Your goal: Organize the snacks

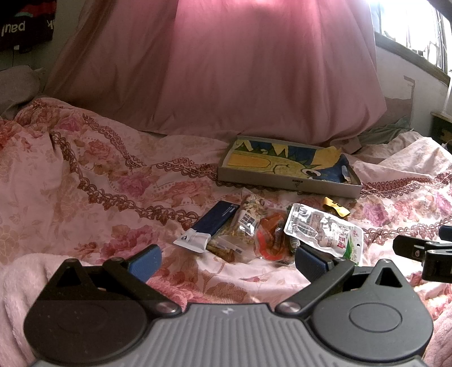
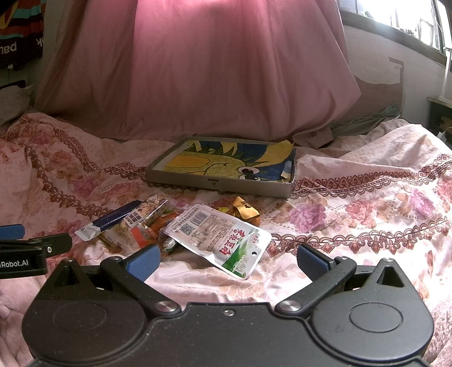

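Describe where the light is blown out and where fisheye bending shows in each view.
Left wrist: window top right is blown out, washing the pink curtain; box edges bow. Right wrist: same window glare; bedspread pattern curves toward the edges.

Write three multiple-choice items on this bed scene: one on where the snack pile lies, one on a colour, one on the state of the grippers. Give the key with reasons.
1. Where does the snack pile lie relative to the shallow box?
A. inside it
B. on the bedspread in front of it
C. behind it

2. What colour is the long flat packet at the pile's left end?
A. dark blue
B. green
C. orange

3. How are the two grippers?
A. both open, empty
B. both shut on snacks
C. one holds the box

Key:
B, the snack pile lies on the bedspread nearer the camera than the shallow box.
A, the long flat packet is dark blue.
A, left gripper and right gripper are spread, holding nothing.
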Motion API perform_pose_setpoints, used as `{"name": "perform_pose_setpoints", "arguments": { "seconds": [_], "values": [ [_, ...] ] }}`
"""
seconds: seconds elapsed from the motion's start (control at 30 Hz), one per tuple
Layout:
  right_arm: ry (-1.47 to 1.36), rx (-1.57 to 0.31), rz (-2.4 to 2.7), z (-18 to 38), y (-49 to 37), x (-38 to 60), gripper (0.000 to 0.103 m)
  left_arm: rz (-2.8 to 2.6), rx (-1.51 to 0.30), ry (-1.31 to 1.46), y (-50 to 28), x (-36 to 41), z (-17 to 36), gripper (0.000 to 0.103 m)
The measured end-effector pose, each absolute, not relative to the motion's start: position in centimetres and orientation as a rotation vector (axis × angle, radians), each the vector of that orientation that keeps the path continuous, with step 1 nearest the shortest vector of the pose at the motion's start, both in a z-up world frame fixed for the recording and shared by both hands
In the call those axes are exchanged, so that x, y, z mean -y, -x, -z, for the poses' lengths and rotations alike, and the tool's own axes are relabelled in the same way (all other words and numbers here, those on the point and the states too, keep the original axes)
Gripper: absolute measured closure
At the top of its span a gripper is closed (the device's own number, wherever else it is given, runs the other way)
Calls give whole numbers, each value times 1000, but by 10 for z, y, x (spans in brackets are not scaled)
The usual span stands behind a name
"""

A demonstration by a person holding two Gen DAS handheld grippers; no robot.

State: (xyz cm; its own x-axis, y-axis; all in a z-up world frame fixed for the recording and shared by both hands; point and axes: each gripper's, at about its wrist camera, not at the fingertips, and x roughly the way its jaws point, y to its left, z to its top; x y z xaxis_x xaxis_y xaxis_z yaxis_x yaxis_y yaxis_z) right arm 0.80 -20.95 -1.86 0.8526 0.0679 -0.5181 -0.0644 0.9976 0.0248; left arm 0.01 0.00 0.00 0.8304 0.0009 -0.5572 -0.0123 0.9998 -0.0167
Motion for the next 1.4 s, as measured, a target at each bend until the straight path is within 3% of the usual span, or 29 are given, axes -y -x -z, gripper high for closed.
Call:
{"name": "perform_pose_setpoints", "arguments": {
  "seconds": [0.33, 0.77, 1.4],
  "values": [
    [-34, -573, -76, 20, -15, 216, 0, -8, -603, 20, -1, 0, 0, 0],
    [-101, -743, -158, 20, -39, 220, 0, -6, -687, 18, -21, 0, -1, 0],
    [206, -812, -229, 28, -127, 222, 1, 130, -773, -16, -116, 10, -14, 0]
  ]
}}
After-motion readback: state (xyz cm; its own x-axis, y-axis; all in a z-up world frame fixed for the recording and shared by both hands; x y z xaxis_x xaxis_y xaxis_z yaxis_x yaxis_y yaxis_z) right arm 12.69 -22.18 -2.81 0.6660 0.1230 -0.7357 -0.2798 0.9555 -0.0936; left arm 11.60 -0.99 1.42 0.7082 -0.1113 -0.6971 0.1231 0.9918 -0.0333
